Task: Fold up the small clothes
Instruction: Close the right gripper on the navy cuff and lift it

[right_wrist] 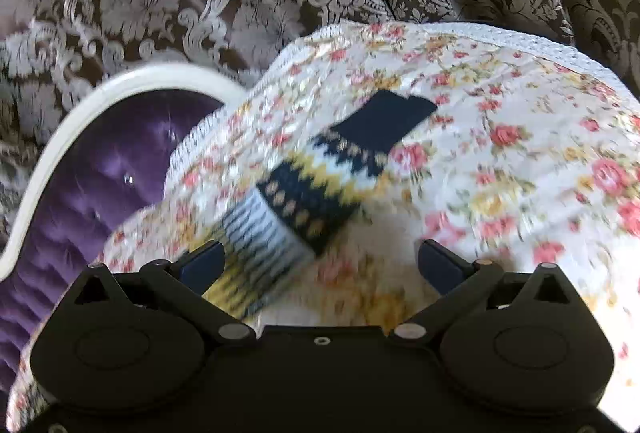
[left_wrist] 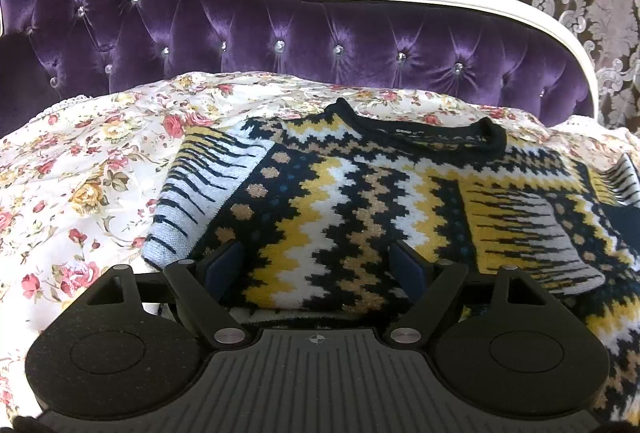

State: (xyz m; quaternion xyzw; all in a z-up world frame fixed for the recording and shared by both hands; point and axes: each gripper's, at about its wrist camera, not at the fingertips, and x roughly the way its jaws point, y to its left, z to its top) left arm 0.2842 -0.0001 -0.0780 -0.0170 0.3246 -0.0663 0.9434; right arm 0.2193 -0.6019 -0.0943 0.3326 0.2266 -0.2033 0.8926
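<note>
Purple tufted sofa [left_wrist: 280, 33] w/ white trim, floral sheet [left_wrist: 80, 169] spread over the seat. Patterned knit sweater [left_wrist: 360, 193] lies flat on the sheet, neckline toward the backrest; one sleeve [right_wrist: 320, 185] stretches out alone. Left gripper [left_wrist: 316, 265] wide open over the sweater body, holding nothing. Right gripper [right_wrist: 320, 265] also wide open above the sleeve, view blurry.

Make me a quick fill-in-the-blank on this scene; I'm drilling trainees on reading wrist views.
1. The patterned sweater lies on a ____-print sheet.
2. The tufted headboard behind it is ____.
3. Both the left gripper and the right gripper are ____.
4. The sleeve ends in a plain ____ cuff.

Missing words: floral; purple; open; navy
</note>
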